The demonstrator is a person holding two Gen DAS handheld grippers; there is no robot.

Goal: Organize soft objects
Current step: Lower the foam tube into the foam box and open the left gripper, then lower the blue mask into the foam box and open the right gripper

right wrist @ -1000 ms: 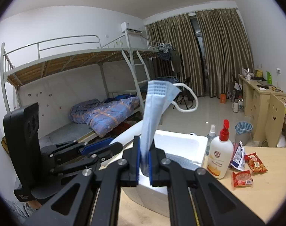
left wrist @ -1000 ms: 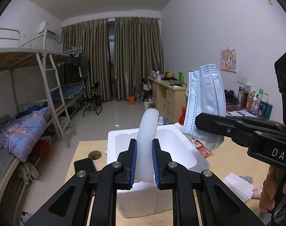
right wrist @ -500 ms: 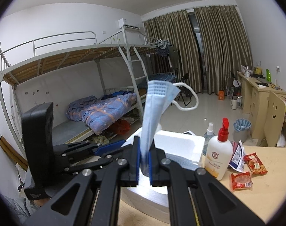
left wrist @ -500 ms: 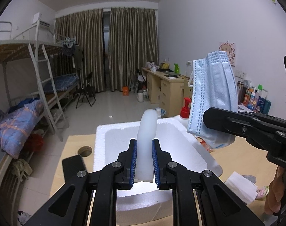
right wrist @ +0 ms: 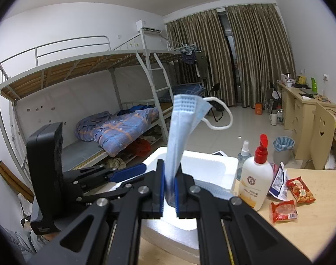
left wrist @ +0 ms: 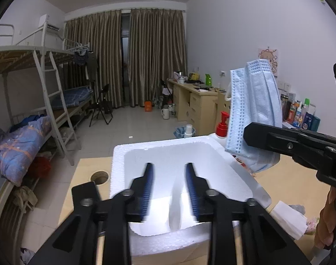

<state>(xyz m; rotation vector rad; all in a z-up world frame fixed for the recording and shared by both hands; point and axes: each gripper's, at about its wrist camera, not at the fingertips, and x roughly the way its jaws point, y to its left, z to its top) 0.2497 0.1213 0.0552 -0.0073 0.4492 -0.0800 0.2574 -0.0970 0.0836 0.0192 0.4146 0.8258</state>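
Observation:
A white foam box stands on the wooden table; it also shows in the right wrist view. My left gripper is open above the box, its blue pads blurred. A white soft piece lies blurred inside the box below the jaws. My right gripper is shut on a folded blue face mask, held upright beside the box's right rim. The mask and right gripper also show in the left wrist view. The left gripper shows in the right wrist view over the box.
A white pump bottle with a red cap, a spray bottle and snack packets stand right of the box. A white tissue pack lies on the table. A round hole is in the tabletop at the left.
My left gripper has opened and let go of the white soft piece, which has dropped into the foam box. My right gripper still holds the mask.

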